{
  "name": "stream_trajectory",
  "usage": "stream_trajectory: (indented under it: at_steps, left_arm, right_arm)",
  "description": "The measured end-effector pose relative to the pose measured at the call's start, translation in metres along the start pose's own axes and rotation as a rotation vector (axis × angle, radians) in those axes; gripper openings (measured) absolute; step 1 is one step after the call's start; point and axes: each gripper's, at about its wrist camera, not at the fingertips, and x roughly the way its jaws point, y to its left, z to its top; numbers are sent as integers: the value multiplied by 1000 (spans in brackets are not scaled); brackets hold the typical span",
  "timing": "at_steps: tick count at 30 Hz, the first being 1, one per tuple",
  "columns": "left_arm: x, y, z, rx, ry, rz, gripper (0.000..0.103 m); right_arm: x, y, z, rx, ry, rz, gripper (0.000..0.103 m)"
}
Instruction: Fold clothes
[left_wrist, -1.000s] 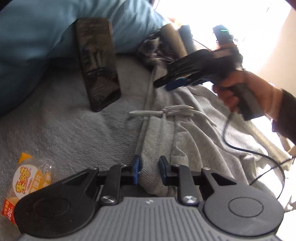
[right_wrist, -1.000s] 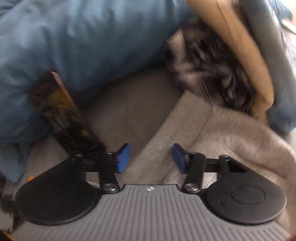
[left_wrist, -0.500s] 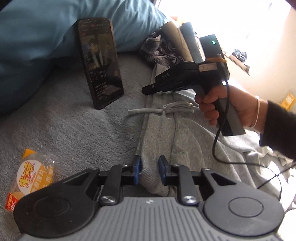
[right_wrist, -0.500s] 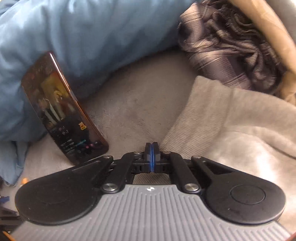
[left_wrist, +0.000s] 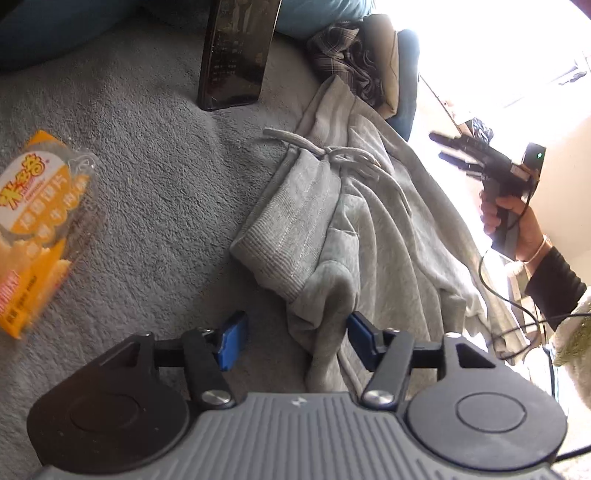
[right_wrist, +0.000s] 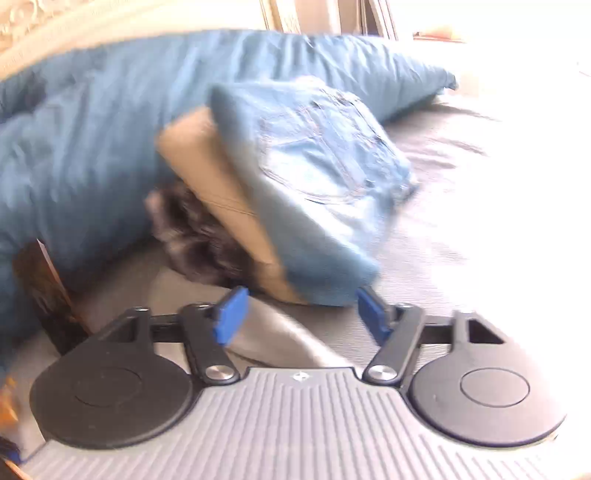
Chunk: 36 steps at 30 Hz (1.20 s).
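Grey cotton sweatpants (left_wrist: 354, 229) with a knotted drawstring lie crumpled on the grey fleece blanket (left_wrist: 155, 192) of a bed. Left hand-held gripper (left_wrist: 293, 339) is opening, a fold between its blue pads, untouched. Right hand-held gripper (right_wrist: 301, 314) opens on nothing, before blurred folded jeans (right_wrist: 317, 177) and a blue pillow (right_wrist: 92, 147); bright window light washes out the far room.

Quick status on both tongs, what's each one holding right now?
Left tongs: opening, pads clear of the grey pants fold lying between them.
Right tongs: opening, nothing between them, up off the pants.
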Motion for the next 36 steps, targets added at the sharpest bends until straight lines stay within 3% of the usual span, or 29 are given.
stream_trajectory:
  at_steps: [6,7,8,9,10,11,12,15,19,24,30,33,36]
  left_arm:
    - [2,5,0,-105,-58,-5,65]
    - [2,5,0,-126,-70,-2,64]
    - [3,5,0,-144,-83,4,64]
    - [3,3,0,-152,-97,16,60]
    - [3,2,0,-157,-112,31,55]
    - [3,-1,-1,-147,-126,53,40]
    - [3,-3,0,-133,-131,72,32]
    - [2,-6,0,-123,-142,79,25]
    - [6,-12,6,-99,-142,58,22]
    - [24,-27,22,-26,-136,5,21]
    - [55,-36,44,30,-124,12,20]
    - [57,-32,47,-1,-98,-18,25]
    - [51,-28,48,-35,-85,-57,40]
  right_arm:
    - [40,2,-17,-105,174,32,80]
    - [47,8,-23,-109,186,29,76]
    - [53,15,-29,-109,194,24,58]
    - [60,21,-36,-108,201,20,49]
    - [60,24,-39,-101,193,33,18]
    - [56,28,-42,-108,183,34,6]
    - [53,34,-44,-122,174,28,6]
    - [36,36,-45,-133,149,10,4]
    - [9,20,-41,-112,135,-14,4]
    - [-27,-12,-44,-94,149,-101,4]
    - [-38,-50,-61,-29,189,-174,4]
    - [-40,-51,-67,-54,194,-175,9]
    - [-54,-44,-51,-60,98,-153,30]
